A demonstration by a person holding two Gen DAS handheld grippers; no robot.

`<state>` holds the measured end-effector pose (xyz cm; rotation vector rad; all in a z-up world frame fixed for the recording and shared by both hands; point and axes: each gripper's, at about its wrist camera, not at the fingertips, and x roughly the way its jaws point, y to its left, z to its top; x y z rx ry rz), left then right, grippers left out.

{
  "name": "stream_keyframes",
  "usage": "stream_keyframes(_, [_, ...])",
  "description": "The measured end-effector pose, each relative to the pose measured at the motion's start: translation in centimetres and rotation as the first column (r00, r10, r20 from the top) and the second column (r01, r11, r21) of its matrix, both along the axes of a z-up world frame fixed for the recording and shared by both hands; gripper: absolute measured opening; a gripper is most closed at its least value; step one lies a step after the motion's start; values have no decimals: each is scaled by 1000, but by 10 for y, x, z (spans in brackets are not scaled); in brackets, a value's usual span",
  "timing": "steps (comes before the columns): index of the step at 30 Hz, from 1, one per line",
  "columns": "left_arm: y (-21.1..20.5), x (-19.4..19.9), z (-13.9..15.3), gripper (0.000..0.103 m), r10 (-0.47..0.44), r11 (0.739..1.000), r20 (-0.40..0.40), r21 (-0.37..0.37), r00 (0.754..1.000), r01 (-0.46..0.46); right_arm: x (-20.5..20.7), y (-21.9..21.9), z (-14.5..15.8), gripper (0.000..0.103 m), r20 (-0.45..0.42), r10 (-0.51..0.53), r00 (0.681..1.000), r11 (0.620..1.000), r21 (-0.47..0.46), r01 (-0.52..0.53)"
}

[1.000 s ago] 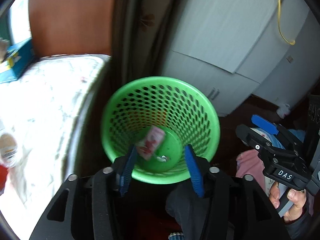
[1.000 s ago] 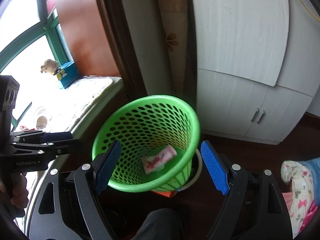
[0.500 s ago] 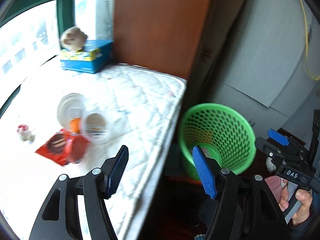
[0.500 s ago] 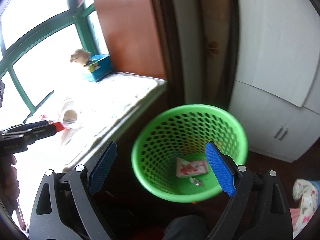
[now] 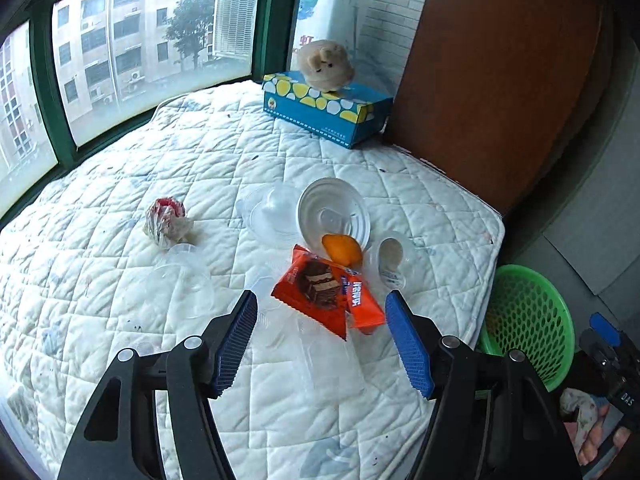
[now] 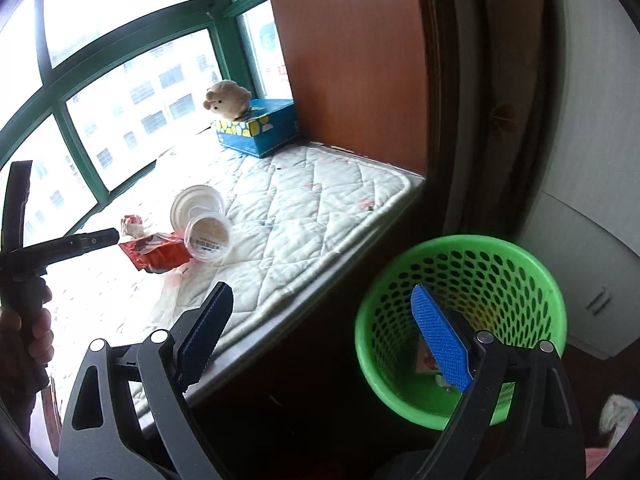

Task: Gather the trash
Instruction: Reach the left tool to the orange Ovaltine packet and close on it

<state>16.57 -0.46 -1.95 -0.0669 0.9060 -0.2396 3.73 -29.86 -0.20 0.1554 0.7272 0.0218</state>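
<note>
- The left gripper (image 5: pixel 322 342), black with blue ribbed pads, hangs over a white quilted mattress pad (image 5: pixel 168 168) on the window ledge; its jaws stand apart, having just been opening, with nothing pressed between them.
- Just beyond its fingertips lies a red-orange snack wrapper (image 5: pixel 326 294) printed with a chocolate cake, flat on the quilt.
- Touching the wrapper's far edge is an orange piece of fruit or peel (image 5: pixel 342 250) (which of the two I cannot tell), leaning against a white round plastic lid (image 5: pixel 332 210) that stands tilted.
- To the right of these lies a small clear plastic cup (image 5: pixel 392 258) on its side, mouth toward the camera.
- Well to the left sits a crumpled red-and-white wrapper ball (image 5: pixel 166 222); clear plastic cups lie near it, hard to make out.
- At the far corner a beige plush toy (image 5: pixel 324 65) sits on a blue tissue box with yellow and white dots (image 5: pixel 326 110).
- The right gripper (image 6: pixel 320 338) hovers off the ledge, jaws wide, having just been opening, nothing between them.
- A green perforated plastic waste basket (image 6: pixel 500 264) stands on the floor beside the ledge, with a pink-and-white wrapper (image 6: pixel 426 356) at its bottom, partly hidden behind the right pad.
</note>
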Motion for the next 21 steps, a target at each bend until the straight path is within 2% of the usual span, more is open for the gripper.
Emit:
stream_keyframes(7, [7, 17, -25, 61, 8, 997, -73, -70, 997, -14, 21, 29, -3, 91, -12, 63, 998, 998, 0, -63])
stream_keyframes(12, [7, 25, -35, 44, -16, 992, -105, -124, 994, 3, 36, 41, -7, 91, -31, 95, 995, 995, 19, -94])
stream_keyframes(16, [8, 27, -36, 20, -40, 987, -108, -161, 993, 22, 49, 50, -11, 91, -48, 121, 992, 992, 30, -120])
stream_keyframes(21, [14, 24, -31, 8, -44, 984, -97, -175, 994, 26, 67, 66, -16, 91, -66, 161, 985, 987, 18, -160])
